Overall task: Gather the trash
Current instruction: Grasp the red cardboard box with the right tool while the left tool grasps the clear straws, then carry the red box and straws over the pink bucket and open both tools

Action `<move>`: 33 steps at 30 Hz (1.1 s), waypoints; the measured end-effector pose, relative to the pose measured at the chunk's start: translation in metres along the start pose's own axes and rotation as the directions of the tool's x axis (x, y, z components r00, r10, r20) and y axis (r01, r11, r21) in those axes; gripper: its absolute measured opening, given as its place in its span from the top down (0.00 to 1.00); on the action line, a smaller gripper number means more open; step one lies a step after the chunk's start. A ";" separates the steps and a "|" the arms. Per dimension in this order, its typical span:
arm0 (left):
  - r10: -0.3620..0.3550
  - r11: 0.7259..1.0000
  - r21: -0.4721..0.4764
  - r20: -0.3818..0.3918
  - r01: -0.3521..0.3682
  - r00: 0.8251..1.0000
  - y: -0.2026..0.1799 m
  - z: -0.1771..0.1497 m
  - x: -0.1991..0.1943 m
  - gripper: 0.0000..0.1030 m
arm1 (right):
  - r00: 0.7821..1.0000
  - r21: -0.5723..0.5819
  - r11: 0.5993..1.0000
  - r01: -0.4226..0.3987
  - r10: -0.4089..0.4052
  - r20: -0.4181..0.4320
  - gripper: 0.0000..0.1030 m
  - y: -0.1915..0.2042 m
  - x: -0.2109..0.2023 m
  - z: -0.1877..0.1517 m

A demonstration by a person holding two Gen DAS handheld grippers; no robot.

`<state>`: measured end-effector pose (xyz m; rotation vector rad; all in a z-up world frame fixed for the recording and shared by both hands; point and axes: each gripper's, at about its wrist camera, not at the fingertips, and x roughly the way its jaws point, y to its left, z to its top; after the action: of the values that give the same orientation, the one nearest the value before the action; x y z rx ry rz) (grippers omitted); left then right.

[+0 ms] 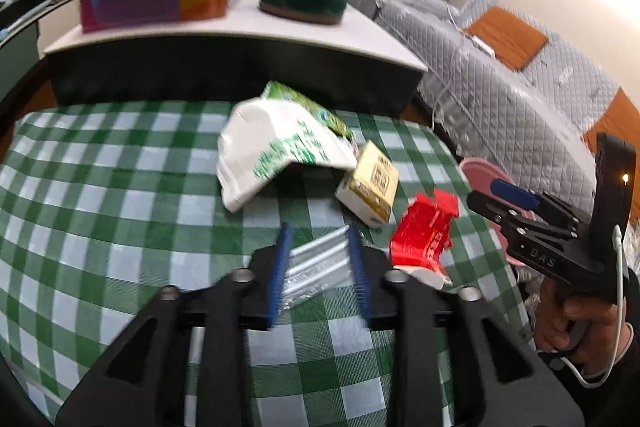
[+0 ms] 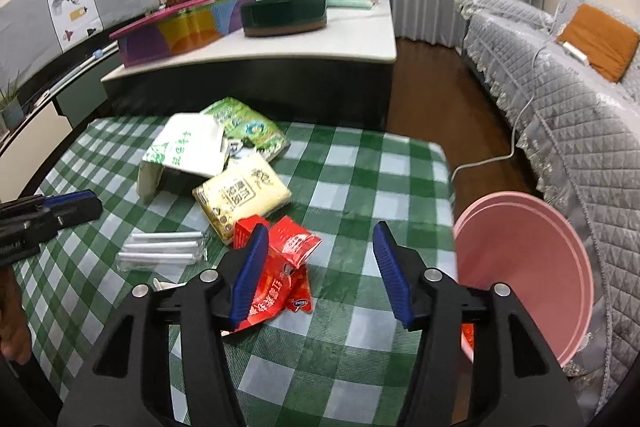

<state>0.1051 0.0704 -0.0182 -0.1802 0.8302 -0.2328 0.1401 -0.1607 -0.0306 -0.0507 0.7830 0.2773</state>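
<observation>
The left gripper (image 1: 320, 267), jaws spread astride the light, slippery clear packet (image 1: 316, 267), should pinch its midsection; the right gripper (image 2: 320, 275) hovered spread at 3 o'clock.

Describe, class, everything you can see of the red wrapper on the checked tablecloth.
The red wrapper is a crumpled, glossy packet, seemingly foil or plastic, printed with white characters and a small blue logo. It is torn open and folded into several flaps, lying flat on the green checked tablecloth near the pink bin. Its upper edge meets the yellow packet. The right gripper hangs open over it; whether a finger touches it cannot be told.
</observation>
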 end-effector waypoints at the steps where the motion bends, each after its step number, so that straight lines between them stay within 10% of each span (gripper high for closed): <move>1: -0.001 1.000 0.008 -0.013 0.001 1.000 -0.001 -0.001 0.004 0.61 | 1.000 0.003 1.000 -0.004 0.004 -0.011 0.46 0.000 0.005 -0.001; 19: 0.108 0.983 0.162 -0.170 -0.080 0.979 -0.015 -0.019 0.063 0.53 | 0.984 -0.039 0.992 -0.118 0.111 -0.141 0.55 0.013 0.050 -0.011; 28: 0.121 0.987 0.128 -0.176 -0.100 0.977 -0.003 -0.014 0.063 0.94 | 0.985 -0.082 0.987 -0.140 0.130 -0.118 0.79 0.021 0.039 -0.010; 33: 0.107 0.989 0.119 -0.144 -0.091 0.984 -0.004 -0.011 0.055 0.95 | 0.989 -0.092 0.987 -0.129 0.121 -0.086 0.82 0.021 0.029 -0.008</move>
<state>0.1323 0.0503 -0.0633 -0.0159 0.9700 -0.2002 0.1486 -0.1354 -0.0549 -0.1057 0.8540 0.4347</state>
